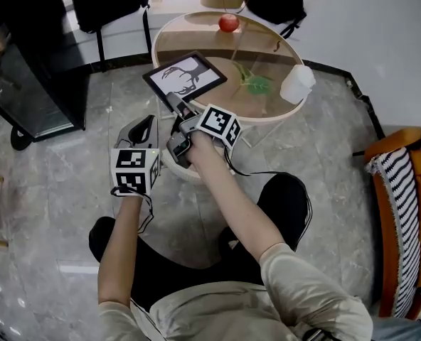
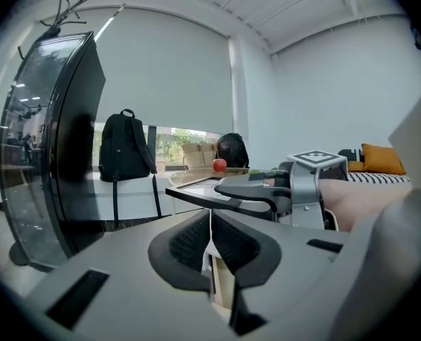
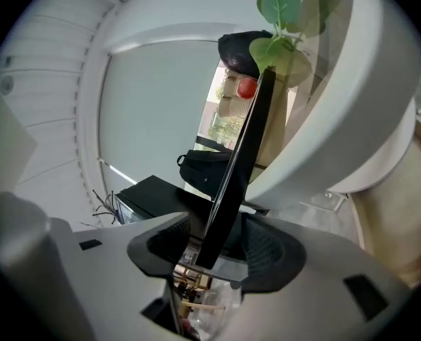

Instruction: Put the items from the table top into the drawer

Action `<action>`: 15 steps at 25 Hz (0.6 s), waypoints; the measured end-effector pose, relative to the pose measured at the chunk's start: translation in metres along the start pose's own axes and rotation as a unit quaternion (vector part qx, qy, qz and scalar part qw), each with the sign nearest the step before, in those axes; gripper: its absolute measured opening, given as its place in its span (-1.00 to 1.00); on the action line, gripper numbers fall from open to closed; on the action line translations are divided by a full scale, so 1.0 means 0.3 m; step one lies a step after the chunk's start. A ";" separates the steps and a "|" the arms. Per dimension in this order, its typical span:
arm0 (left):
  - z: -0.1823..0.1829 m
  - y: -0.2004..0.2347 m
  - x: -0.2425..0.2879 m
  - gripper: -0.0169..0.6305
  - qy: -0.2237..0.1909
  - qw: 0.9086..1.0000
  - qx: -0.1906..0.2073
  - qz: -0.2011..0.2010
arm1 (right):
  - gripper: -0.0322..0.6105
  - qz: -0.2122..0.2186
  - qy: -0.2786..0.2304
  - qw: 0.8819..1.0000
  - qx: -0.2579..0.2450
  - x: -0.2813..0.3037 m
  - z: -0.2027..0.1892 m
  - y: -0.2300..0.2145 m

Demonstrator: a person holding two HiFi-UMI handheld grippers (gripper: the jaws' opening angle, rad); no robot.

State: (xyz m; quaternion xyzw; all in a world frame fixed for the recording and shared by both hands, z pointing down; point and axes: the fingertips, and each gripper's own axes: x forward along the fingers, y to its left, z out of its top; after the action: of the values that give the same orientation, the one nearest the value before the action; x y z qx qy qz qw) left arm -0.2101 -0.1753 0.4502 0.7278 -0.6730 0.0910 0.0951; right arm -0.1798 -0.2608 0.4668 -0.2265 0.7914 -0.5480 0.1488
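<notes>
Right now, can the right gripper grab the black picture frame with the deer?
Probably yes: the right gripper stands open with the black picture frame already between its jaws, nothing blocking.

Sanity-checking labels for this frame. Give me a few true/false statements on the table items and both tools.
1. The apple sits on the table. True.
2. The picture frame lies fully on the table. False: it overhangs the near left edge.
3. The right tool has its jaws apart, with the frame's edge between them. True.
4. The left tool has its jaws wide apart. False: they are together.
5. The white cup touches the apple. False: it is at the table's right edge, well apart.
</notes>
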 end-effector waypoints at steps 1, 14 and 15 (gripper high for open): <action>-0.002 0.007 0.002 -0.87 -0.002 1.000 0.001 0.001 | -0.22 -0.001 -0.001 1.000 0.011 0.014 0.010 -0.011; -0.076 0.010 0.033 -0.87 0.026 1.000 -0.010 -0.010 | -0.70 0.046 0.011 0.998 0.046 -0.037 -0.012 0.002; -0.076 0.008 0.033 -0.87 0.028 1.000 -0.011 -0.010 | -0.71 0.048 0.016 0.998 0.039 -0.049 -0.020 0.003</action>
State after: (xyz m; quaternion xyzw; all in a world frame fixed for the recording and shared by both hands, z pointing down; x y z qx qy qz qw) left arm -0.2118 -0.1790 0.4749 0.7306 -0.6638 0.1027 0.1228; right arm -0.1704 -0.2481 0.4680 -0.1733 0.7815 -0.5743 0.1714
